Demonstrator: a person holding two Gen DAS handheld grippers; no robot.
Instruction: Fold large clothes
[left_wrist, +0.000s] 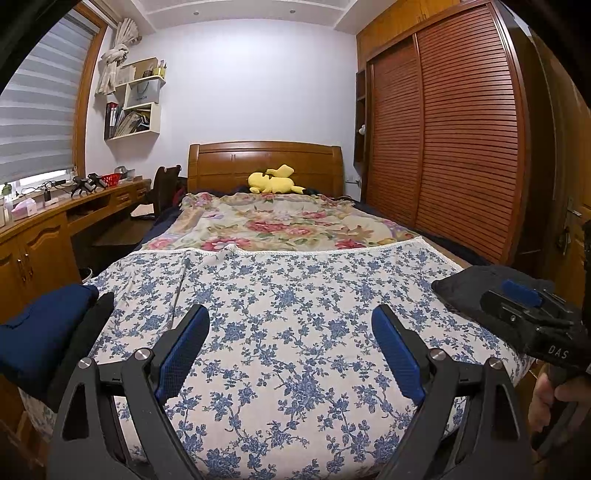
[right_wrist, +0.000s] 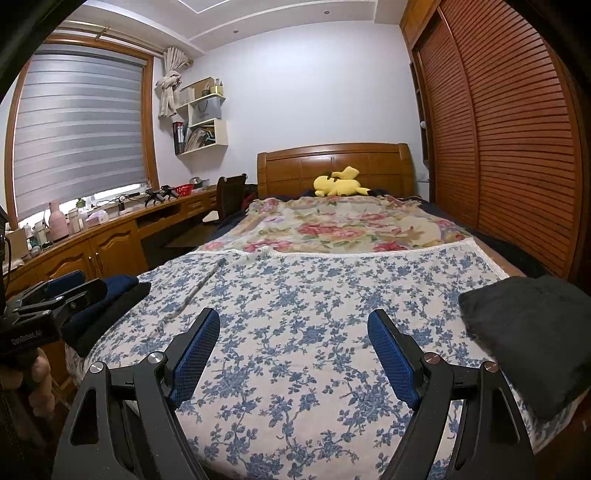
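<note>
A white cloth with blue flowers (left_wrist: 295, 295) (right_wrist: 314, 295) and a lace far edge lies spread flat over the near half of the bed. A folded navy garment (left_wrist: 40, 332) (right_wrist: 110, 299) sits on its left edge, and a folded black garment (left_wrist: 469, 291) (right_wrist: 528, 332) on its right edge. My left gripper (left_wrist: 290, 314) hovers open over the cloth with nothing between its blue pads. My right gripper (right_wrist: 293, 314) is likewise open and empty above the cloth. Each gripper also shows in the other's view: the right gripper (left_wrist: 517, 299) over the black garment, the left gripper (right_wrist: 79, 286) by the navy one.
A red-flowered blanket (left_wrist: 280, 225) covers the far half of the bed, with a yellow plush toy (left_wrist: 273, 181) at the wooden headboard (left_wrist: 229, 162). A cluttered desk (right_wrist: 110, 229) and a chair (right_wrist: 229, 192) run along the left. Slatted wardrobe doors (right_wrist: 517, 147) stand close on the right.
</note>
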